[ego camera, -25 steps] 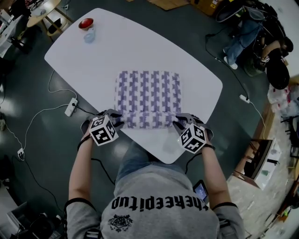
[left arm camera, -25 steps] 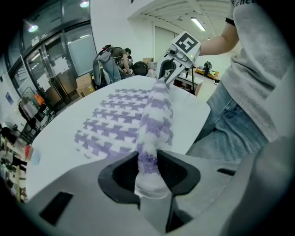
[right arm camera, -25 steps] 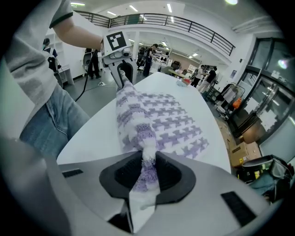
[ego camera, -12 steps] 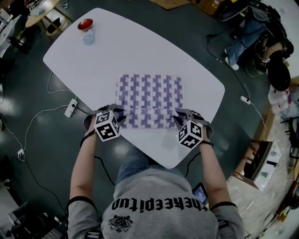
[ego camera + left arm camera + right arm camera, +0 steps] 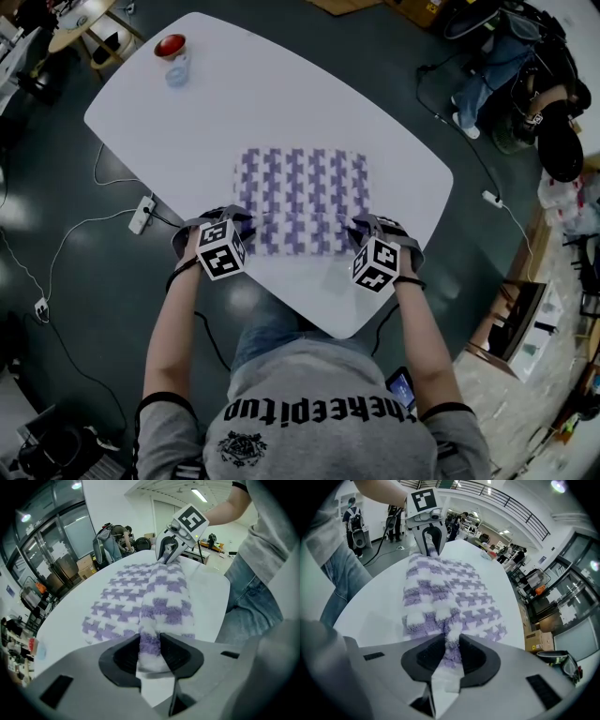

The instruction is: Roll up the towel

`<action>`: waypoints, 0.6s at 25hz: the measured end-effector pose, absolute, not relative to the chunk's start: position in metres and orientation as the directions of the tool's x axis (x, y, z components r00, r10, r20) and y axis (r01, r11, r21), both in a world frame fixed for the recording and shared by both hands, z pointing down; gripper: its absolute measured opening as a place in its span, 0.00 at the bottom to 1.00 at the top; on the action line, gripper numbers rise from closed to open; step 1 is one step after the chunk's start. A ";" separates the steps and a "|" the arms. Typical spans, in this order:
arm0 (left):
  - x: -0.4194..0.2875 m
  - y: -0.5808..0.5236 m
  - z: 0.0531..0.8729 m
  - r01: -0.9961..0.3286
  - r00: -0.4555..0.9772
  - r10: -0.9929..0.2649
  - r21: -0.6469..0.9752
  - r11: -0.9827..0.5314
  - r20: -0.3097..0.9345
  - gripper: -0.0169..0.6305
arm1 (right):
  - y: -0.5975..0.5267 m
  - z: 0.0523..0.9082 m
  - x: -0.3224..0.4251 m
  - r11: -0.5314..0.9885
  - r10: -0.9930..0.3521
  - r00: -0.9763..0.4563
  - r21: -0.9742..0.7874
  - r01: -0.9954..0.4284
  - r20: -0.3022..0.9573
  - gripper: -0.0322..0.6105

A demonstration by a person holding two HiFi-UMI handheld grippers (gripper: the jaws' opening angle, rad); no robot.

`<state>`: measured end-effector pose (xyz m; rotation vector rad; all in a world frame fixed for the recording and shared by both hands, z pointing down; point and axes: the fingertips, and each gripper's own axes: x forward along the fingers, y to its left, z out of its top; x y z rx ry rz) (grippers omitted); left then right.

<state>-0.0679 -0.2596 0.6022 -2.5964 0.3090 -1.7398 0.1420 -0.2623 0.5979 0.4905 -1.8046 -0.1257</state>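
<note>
Lettering on the shirt (image 5: 319, 410) ran upside down. The left gripper (image 5: 150, 649) and right gripper (image 5: 451, 654) had fingers (image 5: 177, 656) clamped on either end of the towel's (image 5: 302, 192) rolled edge; the rest lay flat on the tabletop (image 5: 253, 94) beyond them.

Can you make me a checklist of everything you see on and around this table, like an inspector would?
Surface: white table, rounded corners.
Job's things: purple-and-white towel, near edge rolled, rest flat.
Clutter: red-topped cup at the far left corner.
Grippers: left gripper and right gripper each clamp one end of the roll.
Cables: power strip and cords on the floor, left.
Surroundings: dark floor; person at the far right.
</note>
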 end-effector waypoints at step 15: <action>-0.075 -0.260 0.524 -0.287 0.460 -0.361 -0.249 -0.925 0.811 0.32 | -0.263 0.522 0.152 0.814 -0.541 -0.318 0.389 -0.432 0.778 0.22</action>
